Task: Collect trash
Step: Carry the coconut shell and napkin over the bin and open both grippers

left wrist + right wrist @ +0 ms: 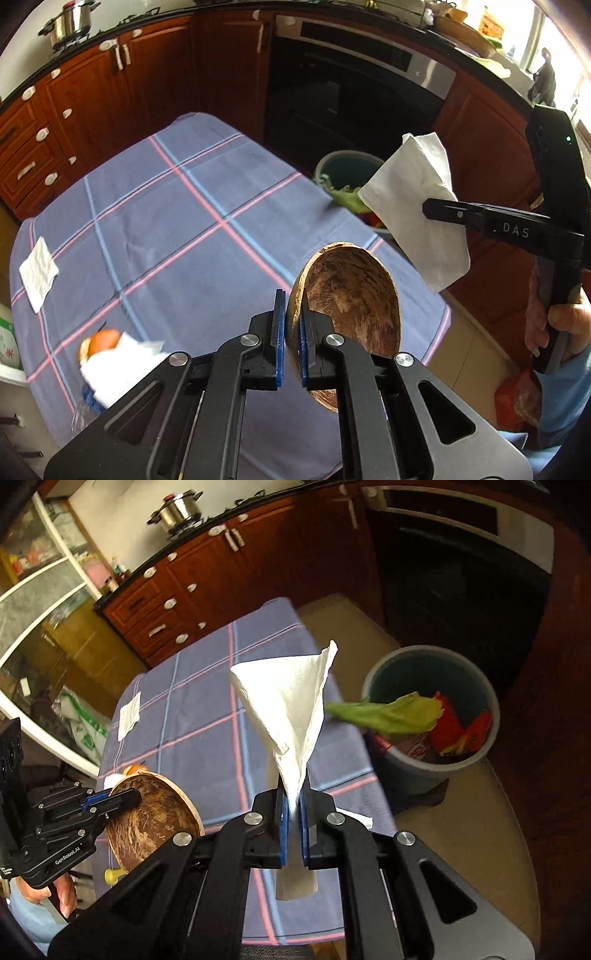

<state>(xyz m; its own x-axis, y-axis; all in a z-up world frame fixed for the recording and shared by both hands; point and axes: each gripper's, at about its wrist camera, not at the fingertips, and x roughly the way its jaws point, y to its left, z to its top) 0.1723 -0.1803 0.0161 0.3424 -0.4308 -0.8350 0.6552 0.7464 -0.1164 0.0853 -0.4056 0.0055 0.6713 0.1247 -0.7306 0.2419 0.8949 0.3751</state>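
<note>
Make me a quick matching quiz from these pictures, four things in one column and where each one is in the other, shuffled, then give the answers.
Things:
1. coconut shell bowl
2. white napkin
3. green leaf
4. steel pot

Places:
A. on the stove at the back
B. clamped in the right gripper
C. hanging over the bin rim
D. rim pinched in the left gripper

Pairs: 1-D, 2-B, 3-C, 4-A

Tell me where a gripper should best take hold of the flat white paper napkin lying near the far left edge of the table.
Grip the flat white paper napkin at its edge nearest the tablecloth border, coming from above and tilted low. It lies flat, so one finger probably must slide under a slightly lifted corner.
</note>
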